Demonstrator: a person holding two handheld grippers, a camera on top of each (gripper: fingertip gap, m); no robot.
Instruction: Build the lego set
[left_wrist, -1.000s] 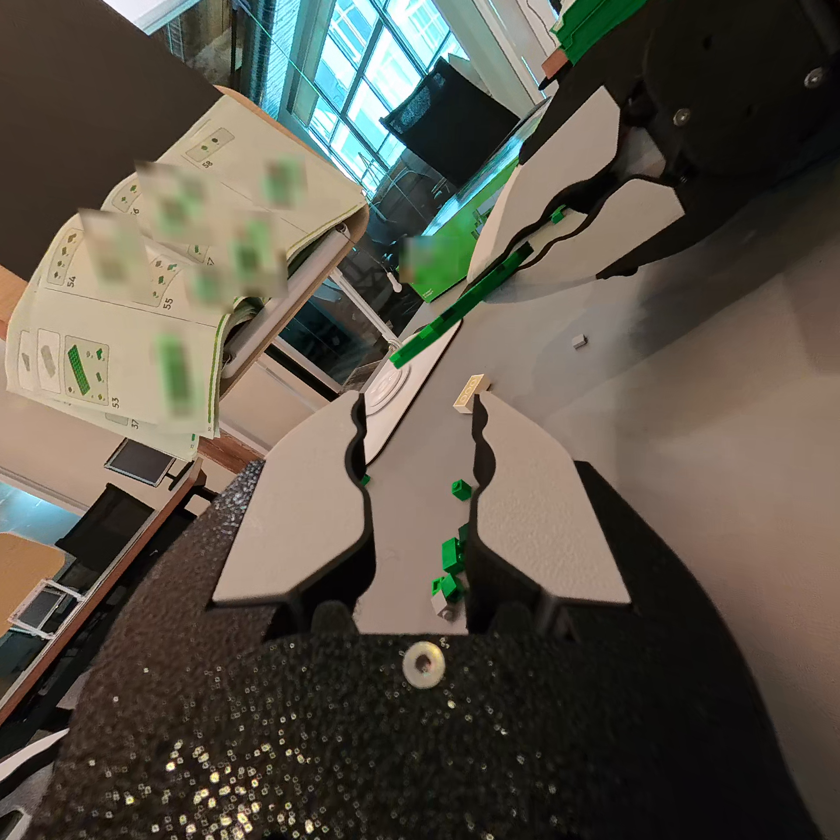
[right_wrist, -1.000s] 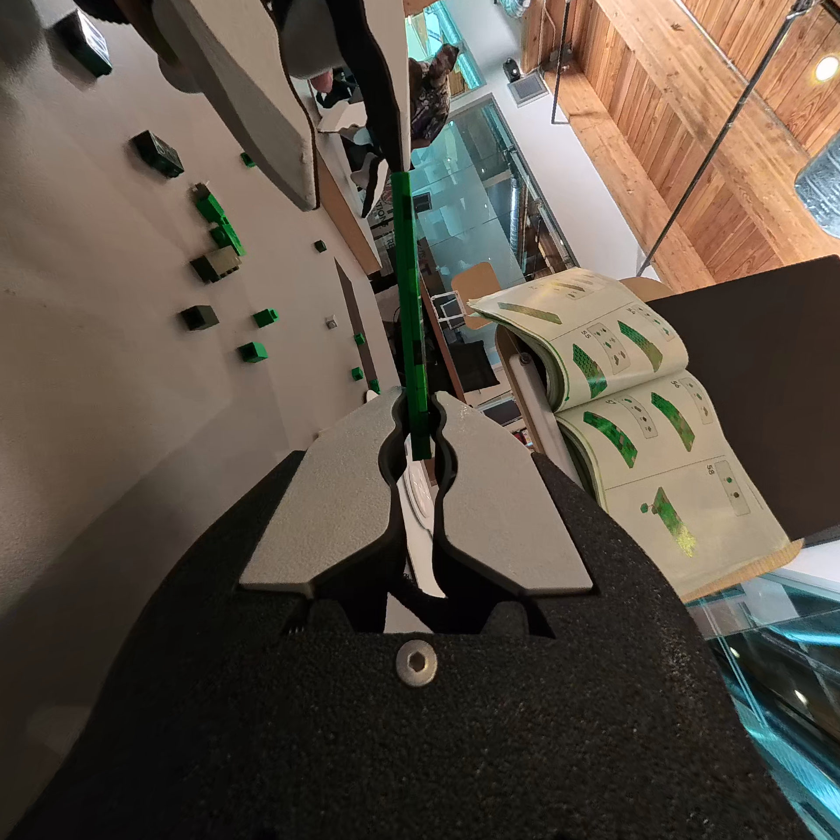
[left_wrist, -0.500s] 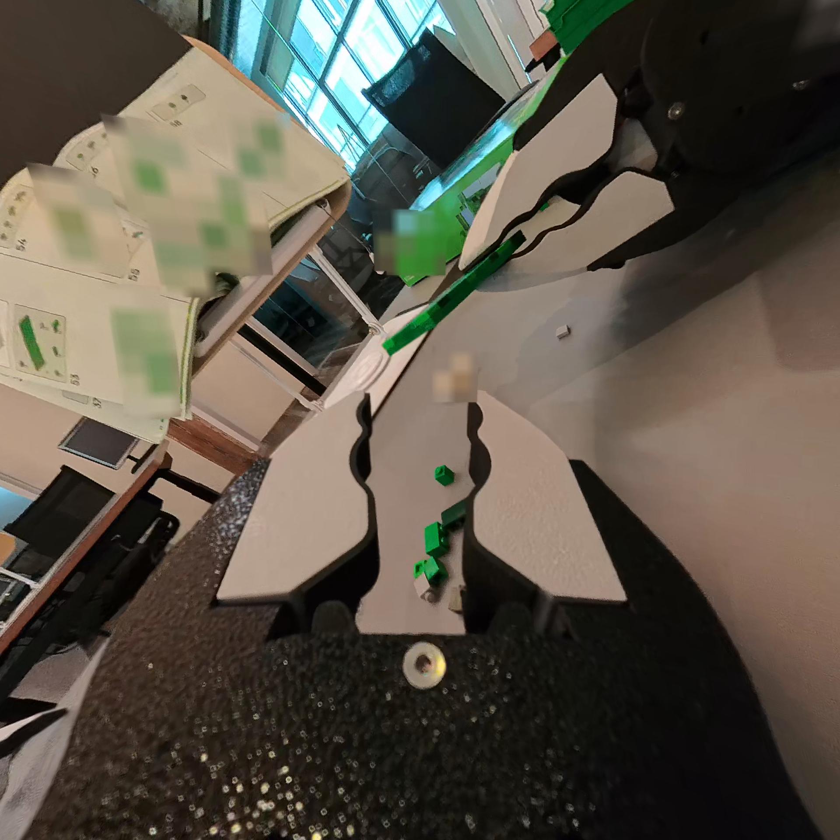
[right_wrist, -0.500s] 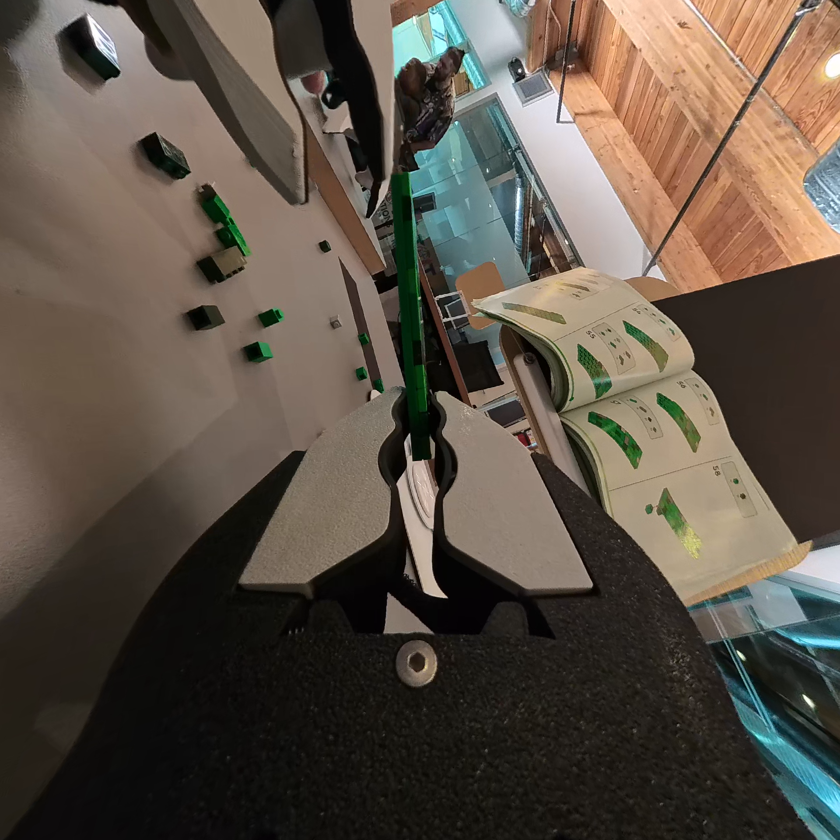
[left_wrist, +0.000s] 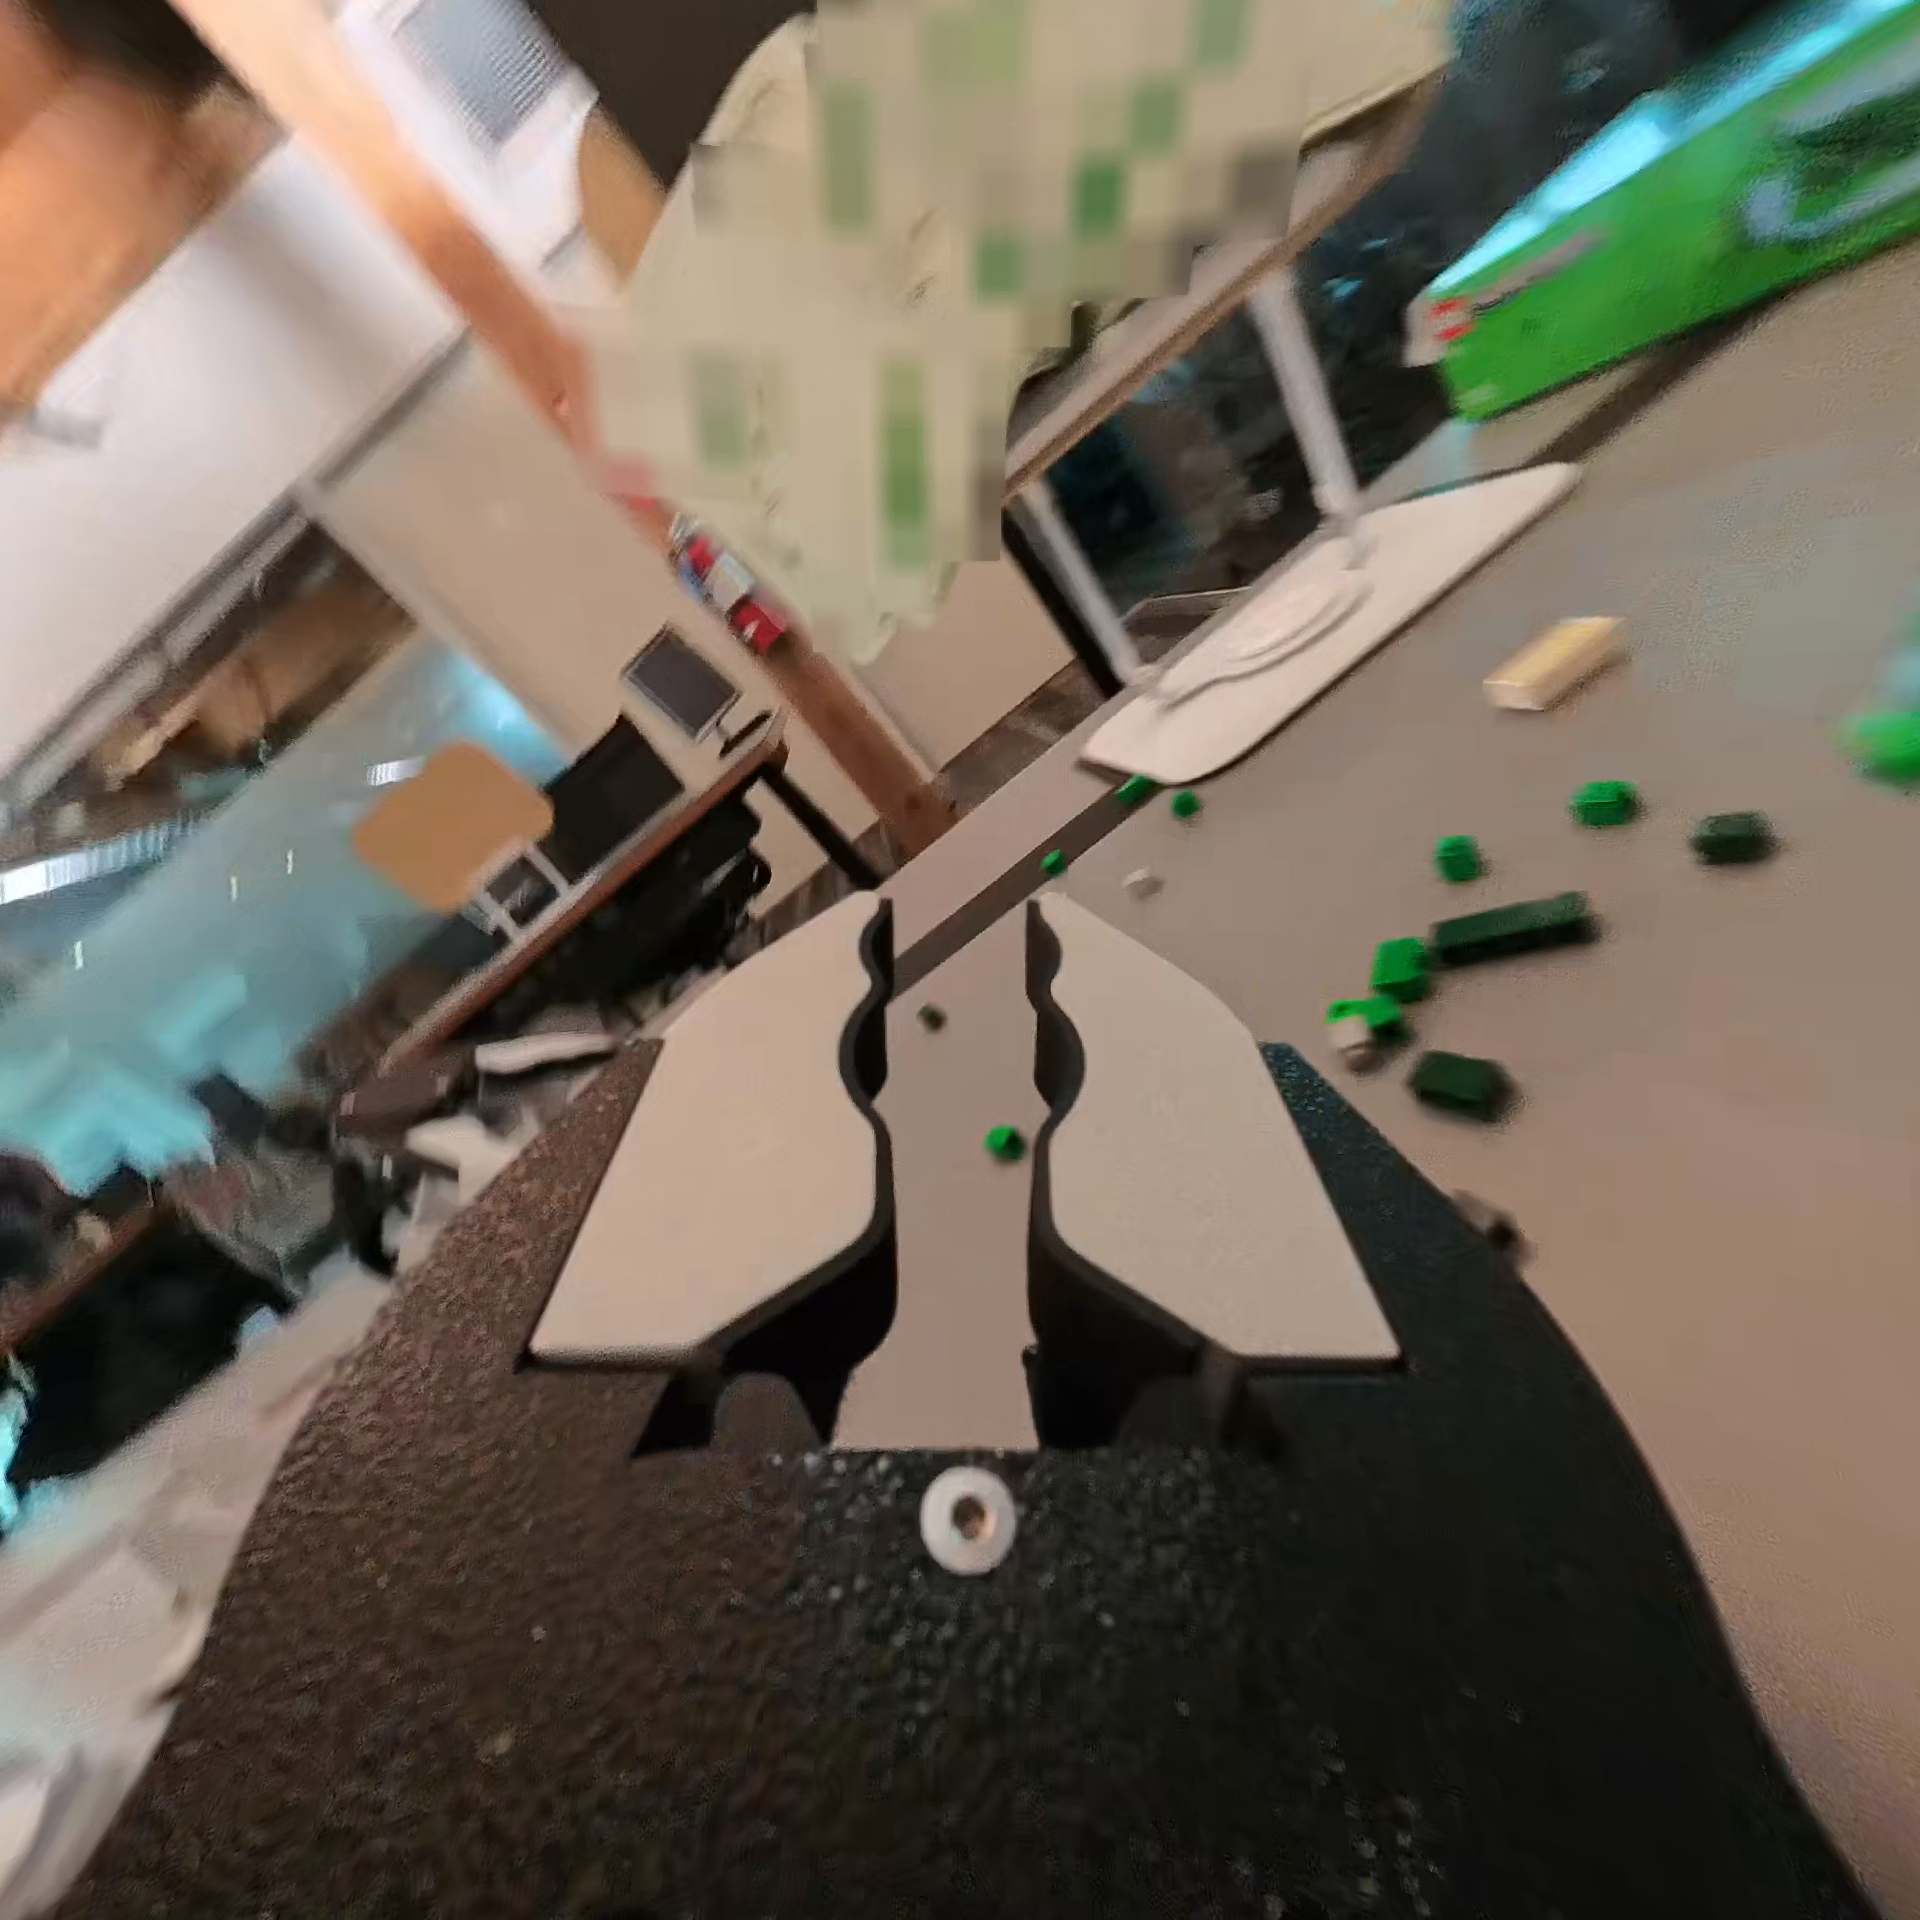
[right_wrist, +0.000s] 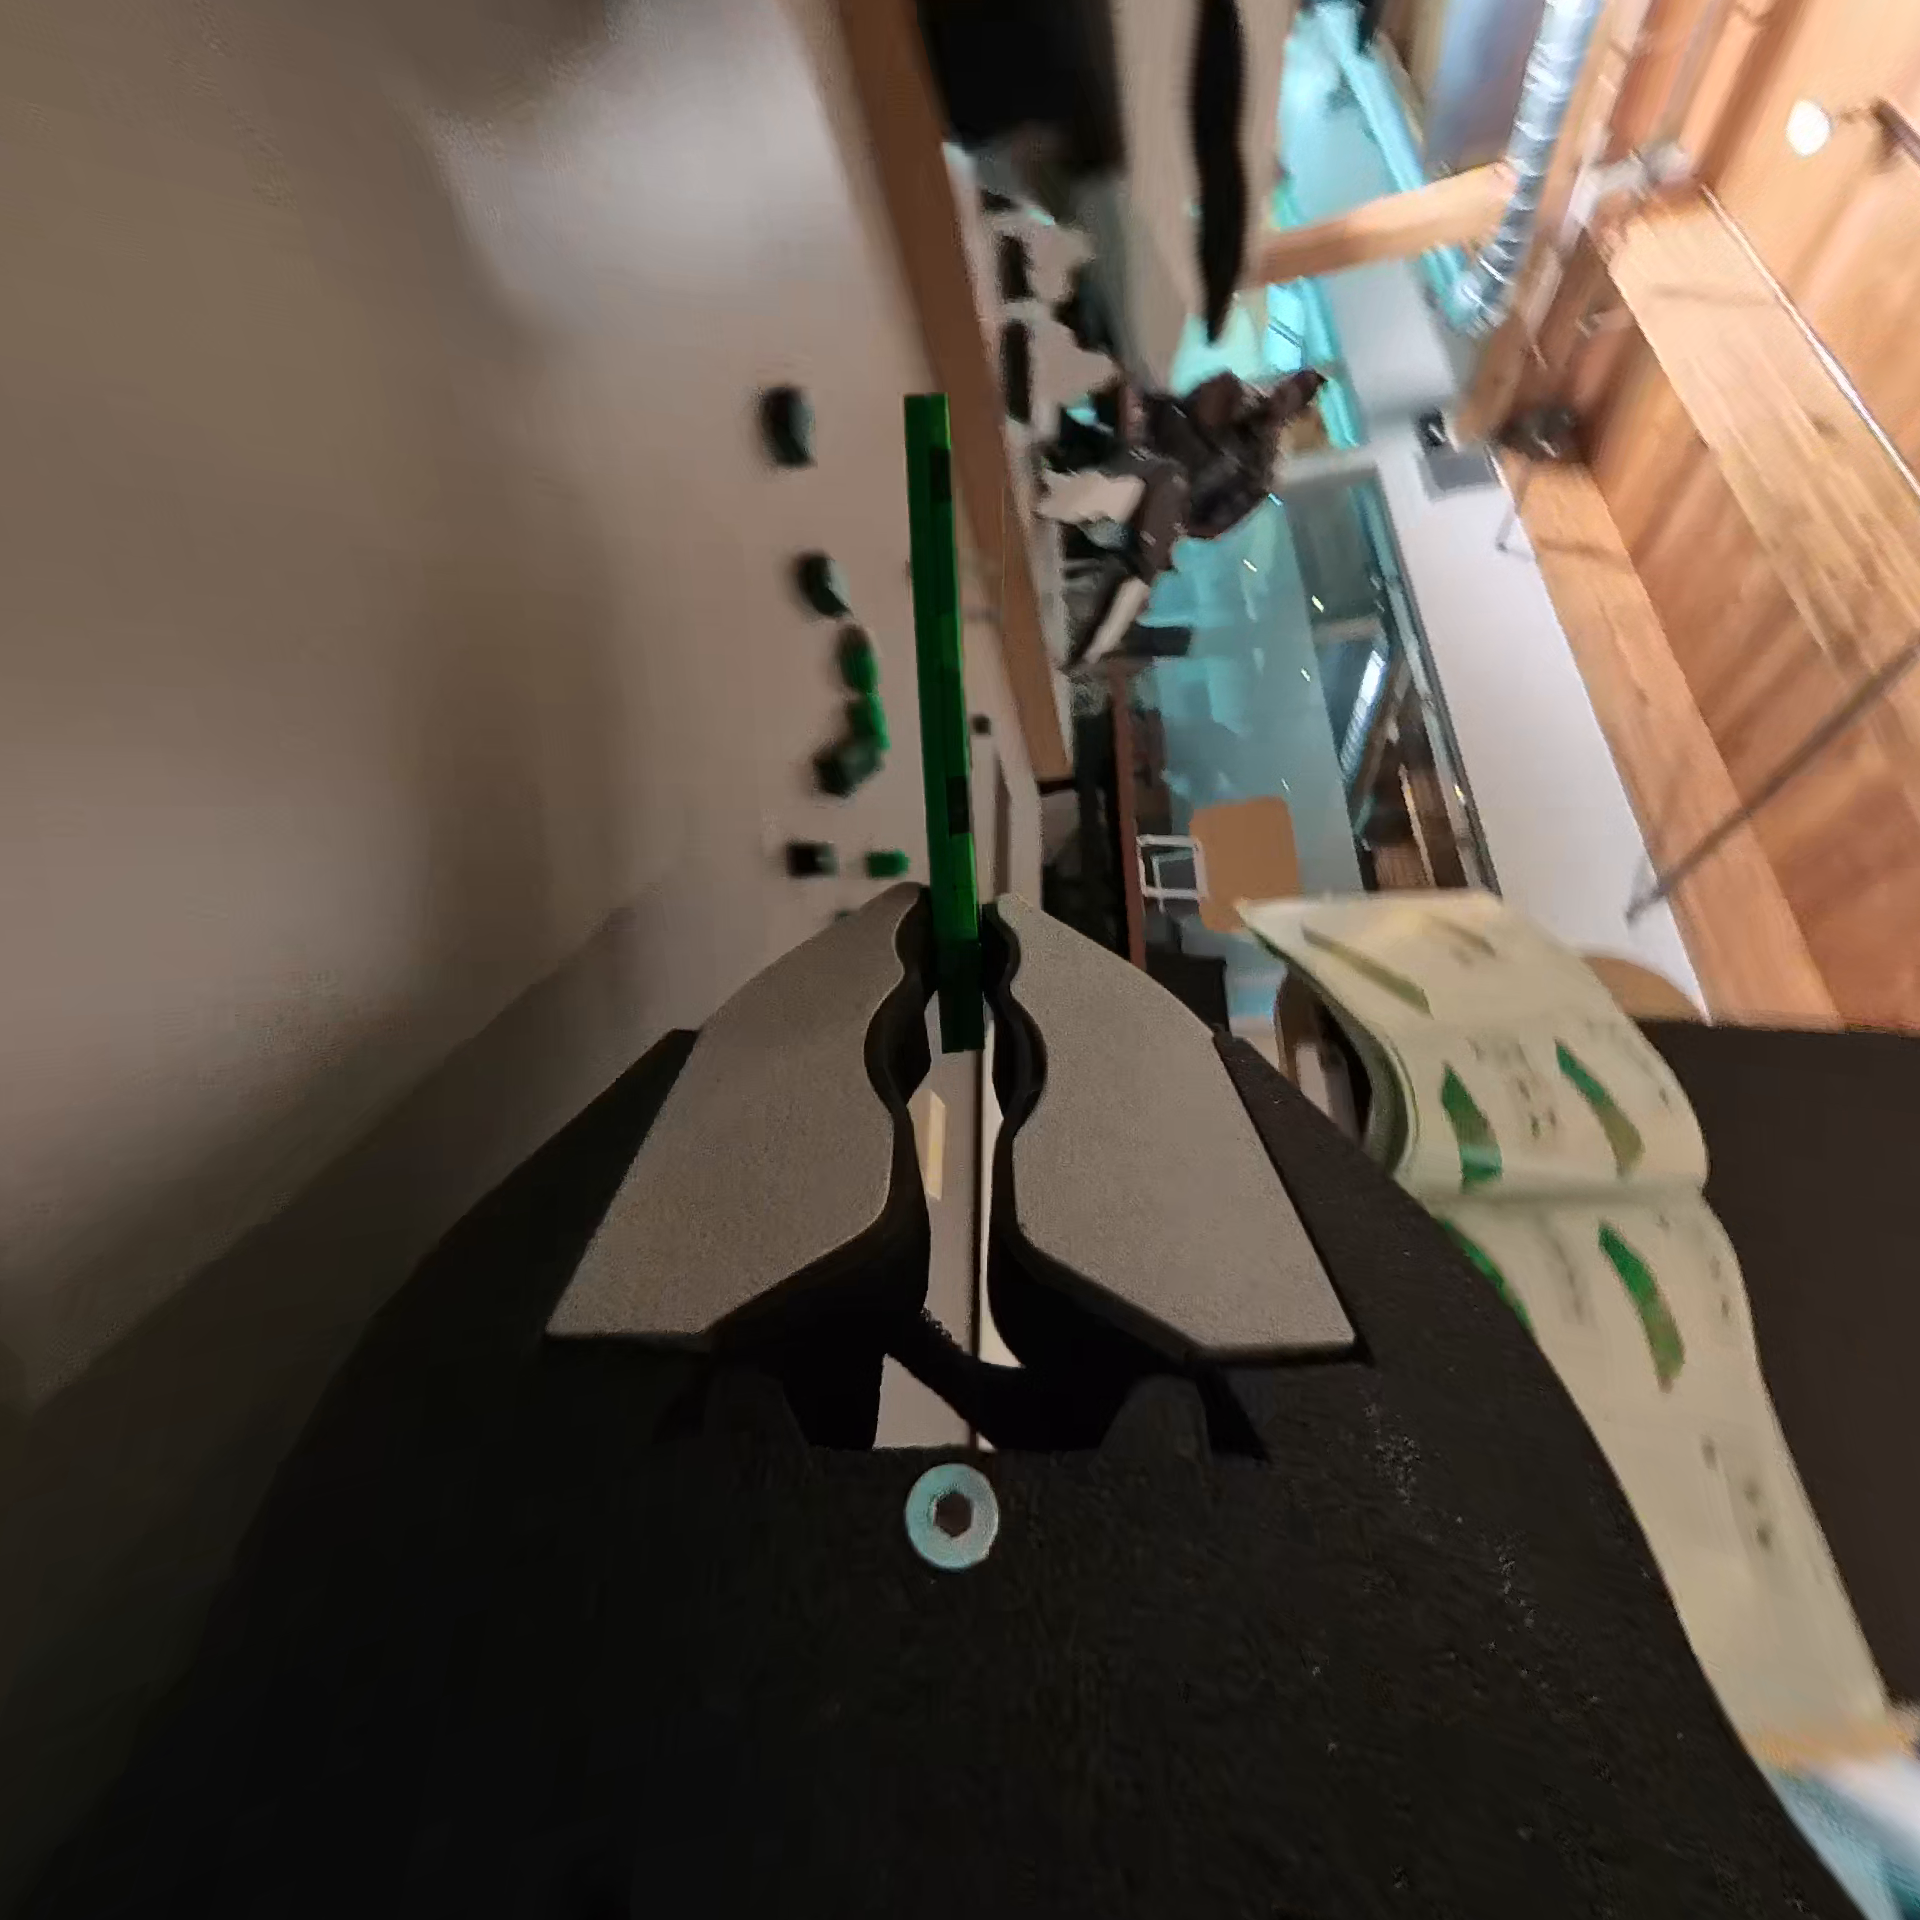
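Observation:
My right gripper (right_wrist: 954, 940) is shut on a long green lego plate (right_wrist: 940, 665), seen edge-on and sticking forward above the grey table (right_wrist: 364, 520). My left gripper (left_wrist: 956, 920) is open and empty, low over the table (left_wrist: 1558, 1195). A small green stud piece (left_wrist: 1004, 1143) lies on the table between its fingers. Several loose green and dark green bricks (left_wrist: 1512, 925) lie to its right, with a cream brick (left_wrist: 1553, 649) farther back. The loose bricks also show in the right wrist view (right_wrist: 852, 717). The left gripper (right_wrist: 1195, 156) shows blurred at the top of the right wrist view.
An open instruction booklet (right_wrist: 1538, 1164) stands on a holder, also in the left wrist view (left_wrist: 935, 260). A green box (left_wrist: 1662, 239) lies at the back right. A white stand base (left_wrist: 1320, 623) sits near the table's far edge (left_wrist: 997, 894).
My left gripper has swung away from the green plate, and the right gripper has left its view. The loose bricks now lie to its right. My right gripper still holds the plate.

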